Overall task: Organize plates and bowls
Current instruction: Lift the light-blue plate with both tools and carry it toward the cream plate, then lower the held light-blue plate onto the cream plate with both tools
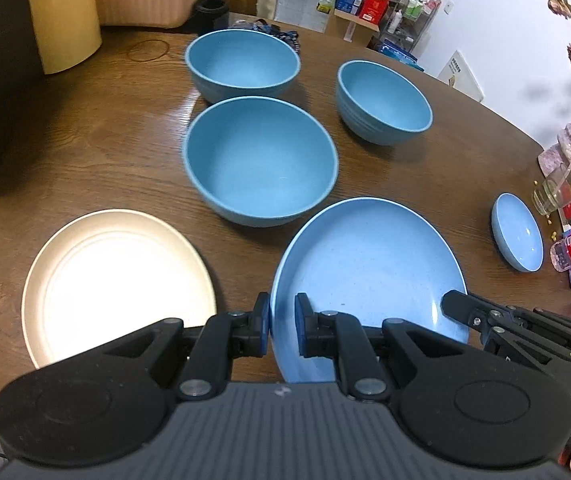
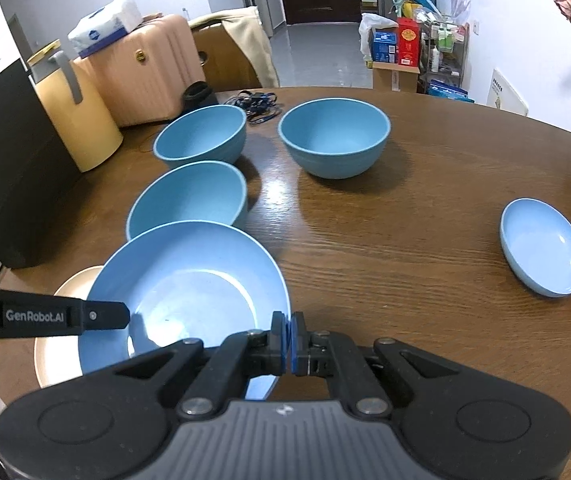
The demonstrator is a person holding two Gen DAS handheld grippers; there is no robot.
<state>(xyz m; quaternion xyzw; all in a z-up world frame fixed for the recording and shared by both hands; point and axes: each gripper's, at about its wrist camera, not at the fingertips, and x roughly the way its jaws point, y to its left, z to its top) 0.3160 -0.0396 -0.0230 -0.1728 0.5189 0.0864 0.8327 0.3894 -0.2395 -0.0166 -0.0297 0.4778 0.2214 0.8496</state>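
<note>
- The blue plate (image 1: 369, 276) is my landmark. It is shallow and speckled, with nothing in it, and I hold it by two points on its rim. Whether it clears the tabletop (image 1: 425, 176) I cannot tell.
- My left hand-held gripper (image 1: 282, 326) pinches the plate's near-left rim, one blue pad outside and one inside, jaws nearly together.
- My right hand-held gripper (image 2: 287, 336) is clamped on the plate's near-right rim, pads pressed with only the thin edge between them. In the left wrist view its black fingers reach onto the plate from the right.
- Both grippers point steeply down toward the tabletop.
- A cream plate (image 1: 117, 284) lies just left of the blue plate, glaring under light, empty. From the right wrist view the blue plate overlaps it.
- Just beyond the blue plate stands the nearest blue bowl (image 1: 261, 160), empty.
- Farther beyond stand two more empty blue bowls: the far-left bowl (image 1: 243, 60) and the far-right bowl (image 1: 383, 100), which has ribbed sides.
- A small blue dish (image 1: 517, 238) sits well to the right of the blue plate, empty, near a clear glass (image 1: 553, 194).
- A cream-yellow jug (image 2: 79, 120) stands far left beyond the bowls.
</note>
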